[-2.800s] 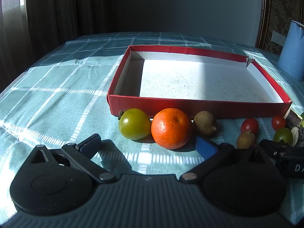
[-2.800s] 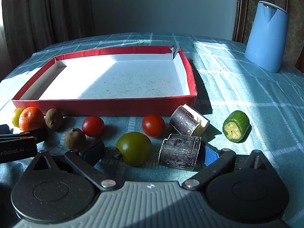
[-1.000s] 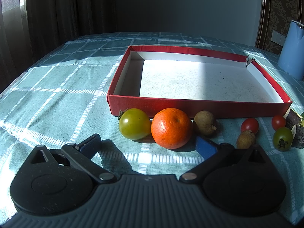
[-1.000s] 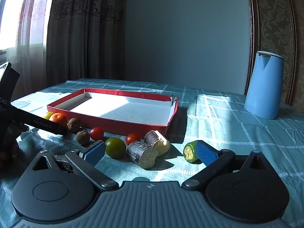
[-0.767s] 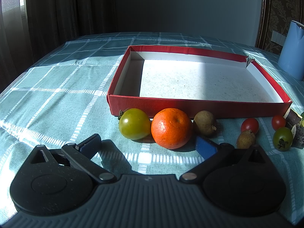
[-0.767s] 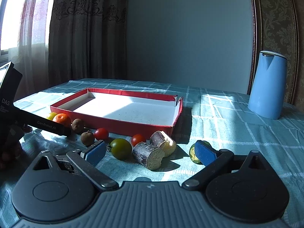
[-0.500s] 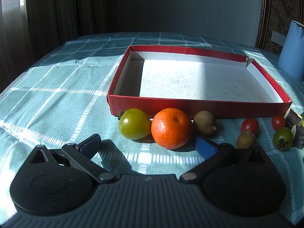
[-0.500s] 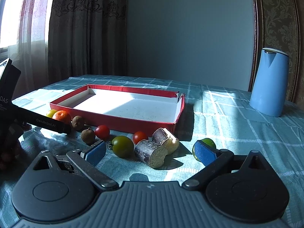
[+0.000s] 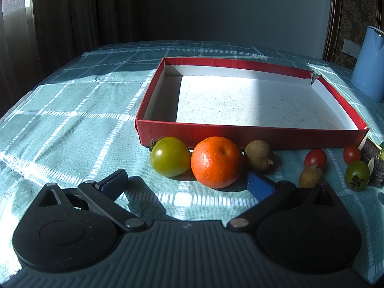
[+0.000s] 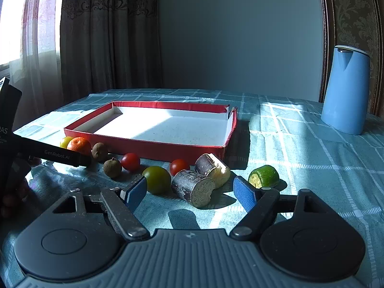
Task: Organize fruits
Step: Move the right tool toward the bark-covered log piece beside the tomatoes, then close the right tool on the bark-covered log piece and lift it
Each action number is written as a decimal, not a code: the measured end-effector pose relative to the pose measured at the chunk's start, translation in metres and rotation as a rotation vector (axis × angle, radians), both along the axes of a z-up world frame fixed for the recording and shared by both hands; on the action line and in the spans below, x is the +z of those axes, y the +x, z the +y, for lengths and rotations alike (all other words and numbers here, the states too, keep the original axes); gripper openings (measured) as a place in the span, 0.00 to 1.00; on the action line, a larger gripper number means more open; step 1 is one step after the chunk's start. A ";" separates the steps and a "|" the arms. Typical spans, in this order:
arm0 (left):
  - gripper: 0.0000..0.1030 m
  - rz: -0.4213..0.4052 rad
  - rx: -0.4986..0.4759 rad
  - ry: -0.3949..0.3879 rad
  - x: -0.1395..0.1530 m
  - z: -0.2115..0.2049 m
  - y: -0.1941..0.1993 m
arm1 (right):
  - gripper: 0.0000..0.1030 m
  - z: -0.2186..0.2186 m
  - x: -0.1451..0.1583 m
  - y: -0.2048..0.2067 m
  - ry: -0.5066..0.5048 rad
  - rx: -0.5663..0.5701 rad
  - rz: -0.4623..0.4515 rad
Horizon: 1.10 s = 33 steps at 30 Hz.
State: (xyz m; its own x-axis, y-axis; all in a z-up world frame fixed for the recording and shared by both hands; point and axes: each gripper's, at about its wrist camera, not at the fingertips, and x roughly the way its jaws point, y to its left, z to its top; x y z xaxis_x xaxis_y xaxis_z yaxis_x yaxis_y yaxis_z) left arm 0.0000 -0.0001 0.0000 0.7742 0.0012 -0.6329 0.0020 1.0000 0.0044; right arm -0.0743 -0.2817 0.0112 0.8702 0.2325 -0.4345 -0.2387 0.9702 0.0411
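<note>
right gripper [image 10: 189,190]: jaws closing, nothing between pads, cane pieces [image 10: 193,187] just beyond | left gripper [image 9: 187,183]: wide open, empty, orange [image 9: 216,162] just ahead | fruits lined on cloth [image 9: 72,120] before red box [image 9: 252,135] | jug [image 10: 345,90] far right

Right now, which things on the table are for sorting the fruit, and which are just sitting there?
For the job: red box, orange, green tomatoes, red cherry tomatoes, small brown fruits, two cut stalk pieces, green cut fruit.

Just sitting there: blue jug, checked tablecloth.
</note>
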 end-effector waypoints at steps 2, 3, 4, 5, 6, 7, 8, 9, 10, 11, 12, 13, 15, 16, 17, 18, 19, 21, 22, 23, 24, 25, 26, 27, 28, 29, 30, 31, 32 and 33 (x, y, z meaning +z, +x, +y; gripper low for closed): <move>1.00 0.000 0.000 0.000 0.000 0.000 0.000 | 0.77 0.000 0.000 0.002 0.002 -0.003 0.011; 1.00 0.000 0.000 0.000 0.000 0.000 0.000 | 0.77 0.000 0.000 0.003 0.001 -0.003 0.016; 1.00 0.000 0.000 0.000 0.000 0.000 0.000 | 0.77 0.000 0.000 0.004 0.001 -0.001 0.017; 1.00 0.000 0.000 0.000 0.000 0.000 0.000 | 0.76 -0.001 0.001 0.006 -0.001 0.000 0.020; 1.00 0.000 0.000 0.000 0.000 0.000 0.000 | 0.75 0.000 0.002 0.008 -0.003 0.001 0.021; 1.00 0.000 0.000 0.000 0.000 0.000 0.000 | 0.72 -0.001 0.002 0.010 -0.005 0.004 0.024; 1.00 0.000 0.000 0.000 0.000 0.000 0.000 | 0.68 -0.001 0.002 0.012 -0.006 0.009 0.030; 1.00 0.000 0.000 0.000 0.000 0.000 0.000 | 0.65 -0.001 0.001 0.015 -0.009 0.012 0.040; 1.00 0.000 0.000 0.000 0.000 0.000 0.000 | 0.63 -0.002 0.000 0.018 -0.007 0.015 0.050; 1.00 0.000 0.000 0.000 0.000 0.000 0.000 | 0.62 -0.003 -0.002 0.021 0.000 0.022 0.062; 1.00 0.000 0.000 0.000 0.000 0.000 0.000 | 0.62 -0.004 -0.003 0.024 0.009 0.029 0.075; 1.00 0.000 0.000 0.000 0.000 0.000 0.000 | 0.62 -0.004 -0.003 0.025 0.009 0.030 0.079; 1.00 0.000 0.000 0.000 0.000 0.000 0.000 | 0.62 -0.004 -0.003 0.028 -0.005 0.031 0.084; 1.00 0.000 0.000 0.000 0.000 0.000 0.000 | 0.62 -0.004 -0.003 0.031 -0.007 0.041 0.093; 1.00 0.000 0.000 0.000 0.000 0.000 0.000 | 0.62 -0.004 -0.004 0.033 -0.008 0.045 0.102; 1.00 0.000 0.000 0.000 0.000 0.000 0.000 | 0.62 -0.003 -0.005 0.035 -0.012 0.048 0.113; 1.00 0.000 0.000 0.000 0.000 0.000 0.000 | 0.62 -0.003 -0.005 0.037 -0.012 0.050 0.118; 1.00 0.000 0.000 0.000 0.000 0.000 0.000 | 0.59 -0.004 -0.005 0.039 -0.005 0.055 0.120; 1.00 0.000 0.000 0.000 0.000 0.000 0.000 | 0.54 -0.005 -0.005 0.041 0.001 0.053 0.123; 1.00 0.000 0.000 0.000 0.000 0.000 0.000 | 0.50 -0.006 -0.005 0.042 0.006 0.053 0.127; 1.00 0.000 0.000 0.000 0.000 0.000 0.000 | 0.49 -0.008 -0.005 0.043 0.015 0.056 0.132; 1.00 0.000 0.000 0.000 0.000 0.000 0.000 | 0.47 -0.008 -0.006 0.043 0.022 0.059 0.134; 1.00 0.000 0.000 0.000 0.000 0.000 0.000 | 0.45 -0.009 -0.006 0.042 0.025 0.060 0.134; 1.00 0.000 0.000 0.000 0.000 0.000 0.000 | 0.45 -0.009 -0.006 0.042 0.025 0.062 0.134; 1.00 0.000 0.000 0.000 0.000 0.000 0.000 | 0.45 -0.009 -0.006 0.041 0.028 0.061 0.135; 1.00 0.000 0.000 0.000 0.000 0.000 0.000 | 0.45 -0.009 -0.007 0.041 0.030 0.060 0.135; 1.00 0.000 0.000 0.000 0.000 0.000 0.000 | 0.45 -0.009 -0.006 0.041 0.031 0.060 0.135; 1.00 0.000 0.000 0.000 0.000 0.000 0.000 | 0.44 -0.009 -0.006 0.041 0.031 0.060 0.137; 1.00 0.000 0.000 0.000 0.000 0.000 0.000 | 0.44 -0.008 -0.006 0.041 0.027 0.061 0.137; 1.00 0.000 0.000 0.000 0.000 0.000 0.000 | 0.44 -0.008 -0.006 0.040 0.023 0.060 0.135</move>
State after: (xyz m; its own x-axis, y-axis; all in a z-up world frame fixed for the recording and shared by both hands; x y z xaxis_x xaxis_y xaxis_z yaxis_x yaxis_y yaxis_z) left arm 0.0000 0.0000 0.0000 0.7742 0.0011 -0.6329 0.0020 1.0000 0.0042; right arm -0.0339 -0.2895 0.0054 0.7886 0.2932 -0.5404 -0.2868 0.9529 0.0986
